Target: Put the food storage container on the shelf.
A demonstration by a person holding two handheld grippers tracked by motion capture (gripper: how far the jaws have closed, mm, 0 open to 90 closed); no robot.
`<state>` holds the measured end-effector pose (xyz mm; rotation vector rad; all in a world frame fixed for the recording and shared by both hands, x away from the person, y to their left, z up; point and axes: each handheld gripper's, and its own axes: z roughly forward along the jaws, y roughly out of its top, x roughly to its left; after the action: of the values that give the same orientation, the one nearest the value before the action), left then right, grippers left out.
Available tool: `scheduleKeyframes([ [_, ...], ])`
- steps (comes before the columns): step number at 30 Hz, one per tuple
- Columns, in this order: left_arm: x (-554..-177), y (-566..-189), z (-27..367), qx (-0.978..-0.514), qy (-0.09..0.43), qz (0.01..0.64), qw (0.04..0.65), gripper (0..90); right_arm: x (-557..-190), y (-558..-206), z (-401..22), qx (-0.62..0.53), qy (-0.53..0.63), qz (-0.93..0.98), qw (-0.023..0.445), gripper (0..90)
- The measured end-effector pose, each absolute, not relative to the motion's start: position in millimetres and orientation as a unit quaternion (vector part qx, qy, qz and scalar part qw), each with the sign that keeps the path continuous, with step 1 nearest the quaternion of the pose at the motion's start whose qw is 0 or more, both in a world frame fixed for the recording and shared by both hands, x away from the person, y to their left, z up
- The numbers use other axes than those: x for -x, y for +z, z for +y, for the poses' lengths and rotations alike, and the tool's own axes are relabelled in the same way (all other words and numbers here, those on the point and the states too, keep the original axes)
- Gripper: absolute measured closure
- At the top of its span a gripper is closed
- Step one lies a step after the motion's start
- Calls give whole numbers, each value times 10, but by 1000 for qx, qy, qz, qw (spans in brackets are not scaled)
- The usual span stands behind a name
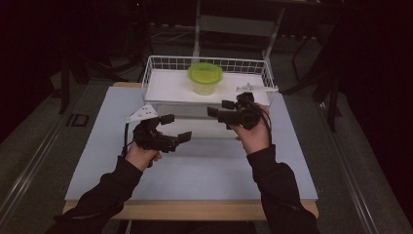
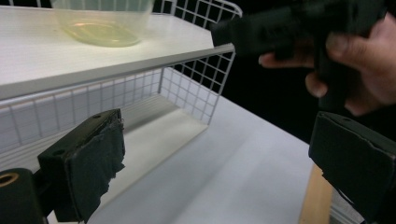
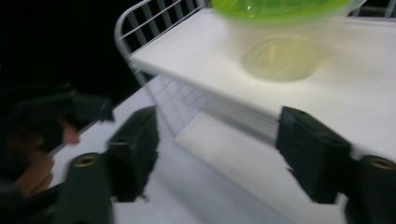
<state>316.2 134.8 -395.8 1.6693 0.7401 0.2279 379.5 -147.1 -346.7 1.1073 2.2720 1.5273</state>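
Your left gripper (image 2: 215,163) stands wide open over the white table (image 2: 243,172), facing the wire basket (image 2: 191,84), a clear container (image 2: 102,21) on its shelf; your right hand (image 2: 359,65) holds the other gripper (image 2: 299,28).

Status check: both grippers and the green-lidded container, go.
Left gripper open, empty. Right gripper open, empty. Green-lidded container upright on the white shelf in the wire basket. Nothing between grippers and container.

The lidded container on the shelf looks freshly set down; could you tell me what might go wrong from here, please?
1. The right gripper, open and empty, sits close to the wire basket; a careless swing could catch its rim.
2. The container with the green lid stands near the shelf's middle, so a bump to the basket might shift it.
3. The left gripper is near the right; they could collide.
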Motion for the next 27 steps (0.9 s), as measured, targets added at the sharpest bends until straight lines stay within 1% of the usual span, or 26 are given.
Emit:
scheduleKeyframes([
  [2,-3091,-3999,1331,-730,103,314,598,45,-3673,-3596,-1511,-364,516,772,81,234],
  [7,-2953,-4171,1314,-746,105,300,585,45,-3474,-3853,-1562,-351,512,781,70,214],
  [11,-2901,-4314,1321,-758,98,297,572,45,-3321,-4052,-1589,-339,509,787,82,201],
  [16,-2876,-4435,1343,-770,85,295,560,45,-3234,-4231,-1648,-336,502,793,79,194],
  [20,-2853,-4489,1364,-778,88,291,549,45,-3188,-4341,-1691,-335,489,801,84,193],
  [24,-2796,-4579,1417,-789,88,283,538,45,-3122,-4510,-1802,-346,486,799,78,193],
  [27,-2772,-4621,1442,-796,89,280,529,45,-3102,-4559,-1833,-347,477,804,78,193],
])
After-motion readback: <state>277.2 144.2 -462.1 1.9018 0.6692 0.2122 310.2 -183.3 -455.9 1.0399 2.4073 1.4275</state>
